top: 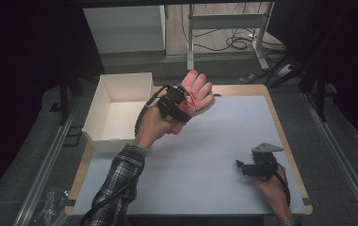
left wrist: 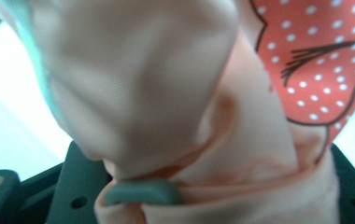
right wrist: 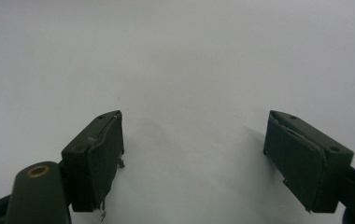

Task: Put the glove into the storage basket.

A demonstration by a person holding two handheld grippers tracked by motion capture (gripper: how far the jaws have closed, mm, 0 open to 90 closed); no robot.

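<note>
A pale pink glove (top: 197, 92) with a red polka-dot patch hangs lifted above the far middle of the table, with my left gripper (top: 179, 104) shut on its cuff end. In the left gripper view the glove's fabric (left wrist: 166, 93) is bunched between the jaws, and the dotted red patch (left wrist: 315, 60) shows at the upper right. My right gripper (top: 244, 168) rests low over the white table surface near the right front, and the right gripper view shows my right gripper (right wrist: 192, 158) open with nothing between its jaws.
An open white box (top: 116, 110) stands at the table's far left, just left of the raised glove. The white mat (top: 205, 160) covers the wooden table. Beyond the table are a desk frame (top: 224, 28) and floor cables.
</note>
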